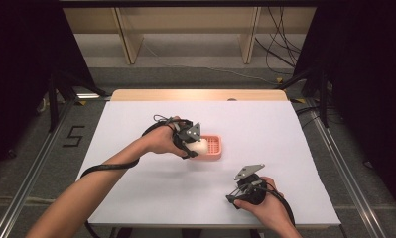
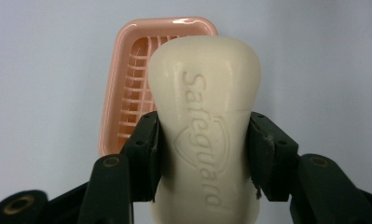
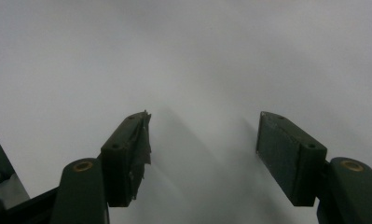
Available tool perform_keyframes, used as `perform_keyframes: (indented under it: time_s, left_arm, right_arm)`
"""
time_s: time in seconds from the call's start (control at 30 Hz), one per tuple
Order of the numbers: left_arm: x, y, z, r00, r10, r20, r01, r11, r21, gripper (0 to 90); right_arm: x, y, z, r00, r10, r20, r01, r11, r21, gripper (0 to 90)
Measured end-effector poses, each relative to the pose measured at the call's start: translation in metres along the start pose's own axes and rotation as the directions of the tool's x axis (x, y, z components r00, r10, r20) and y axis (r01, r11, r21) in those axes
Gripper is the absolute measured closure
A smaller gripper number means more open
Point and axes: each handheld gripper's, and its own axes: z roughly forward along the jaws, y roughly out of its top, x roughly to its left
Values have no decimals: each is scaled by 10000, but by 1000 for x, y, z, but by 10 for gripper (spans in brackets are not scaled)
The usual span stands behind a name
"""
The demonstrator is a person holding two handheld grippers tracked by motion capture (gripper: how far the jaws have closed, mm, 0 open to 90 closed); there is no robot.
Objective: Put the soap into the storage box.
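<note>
I have left gripper (image 2: 204, 154) clamped on soap bar (image 2: 204, 116), just above near end of pink soap dish (image 2: 113, 93). Right gripper (image 3: 202, 154) open, empty, well apart from dish. Step, by my read: placing. Next: lower soap into dish, release.

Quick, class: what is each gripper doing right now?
Left gripper: closed on the bar of soap, above the pink soap dish.
Right gripper: open, holding nothing, over the white table.
</note>
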Motion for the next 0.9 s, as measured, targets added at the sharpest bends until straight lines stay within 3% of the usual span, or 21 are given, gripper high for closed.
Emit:
perform_keyframes:
  time_s: [0.13,0.17,0.43,0.57,0.8,0.83,0.9]
  left_arm:
    - [1,1,1,10000,8,12,-8,10000,-80,492]
    - [1,2,2,10000,14,1,-14,10000,-85,492]
    - [3,6,5,9999,89,-47,-90,9999,-137,492]
    - [3,8,6,9999,102,-54,-103,9998,-181,492]
    - [5,10,9,9999,166,-49,-166,9998,-132,492]
    - [5,11,10,9997,217,-60,-217,9997,-98,492]
    - [6,11,11,9998,187,-51,-188,9998,-115,492]
  right_arm:
    - [0,0,0,10000,21,46,-21,10000,11,356]
    - [4,0,0,9992,398,-71,-397,9991,167,356]
    - [3,0,0,9995,317,-47,-317,9994,119,356]
    - [1,0,0,10000,4,42,-4,10000,8,356]
    - [2,0,0,9999,105,20,-105,9999,60,356]
    - [3,0,1,9997,188,-158,-188,9998,6,356]
    - [1,0,0,10000,11,-27,-11,10000,0,355]
